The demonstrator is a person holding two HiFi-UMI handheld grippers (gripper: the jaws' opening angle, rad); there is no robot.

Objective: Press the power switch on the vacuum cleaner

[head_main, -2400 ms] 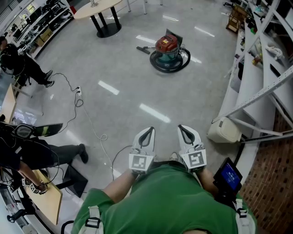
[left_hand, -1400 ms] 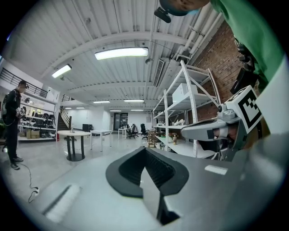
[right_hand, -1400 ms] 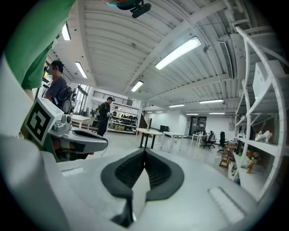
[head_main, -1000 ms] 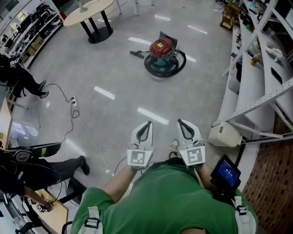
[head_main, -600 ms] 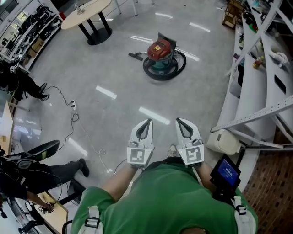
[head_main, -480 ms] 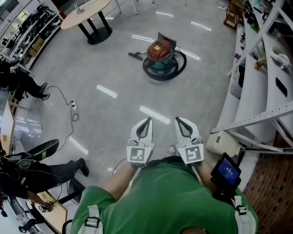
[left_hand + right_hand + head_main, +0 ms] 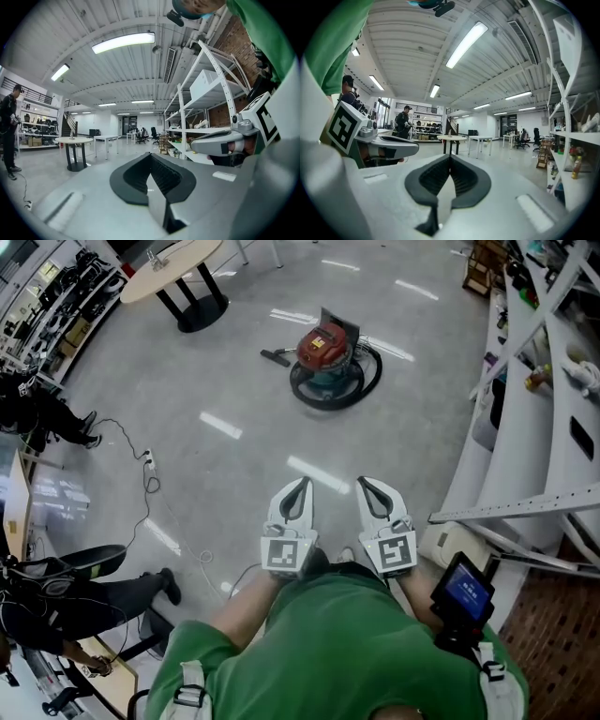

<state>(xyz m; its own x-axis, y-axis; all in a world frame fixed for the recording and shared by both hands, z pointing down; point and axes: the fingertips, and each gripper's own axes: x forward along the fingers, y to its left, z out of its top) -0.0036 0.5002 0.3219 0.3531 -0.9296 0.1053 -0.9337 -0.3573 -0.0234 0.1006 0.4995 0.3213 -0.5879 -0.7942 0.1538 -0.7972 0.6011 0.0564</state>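
The vacuum cleaner (image 7: 324, 357) stands on the grey floor well ahead of me, with a red top, a teal base and a black hose coiled round it. Its nozzle lies at its left. My left gripper (image 7: 301, 484) and right gripper (image 7: 363, 482) are held side by side close to my chest, far short of the vacuum. Both are shut with nothing between the jaws. In the left gripper view the left gripper (image 7: 151, 155) points across the hall, and so does the right gripper (image 7: 450, 157) in the right gripper view. Neither of those views shows the vacuum.
White shelving (image 7: 525, 381) runs along the right, with a white container (image 7: 448, 542) at its foot. A round table (image 7: 173, 259) stands at the far left. A power strip (image 7: 148, 461) and its cable lie on the floor at left. A seated person (image 7: 66, 601) is at near left.
The vacuum cleaner has shifted a little left in the head view and looks slightly larger. Both grippers have stayed shut and together near my chest.
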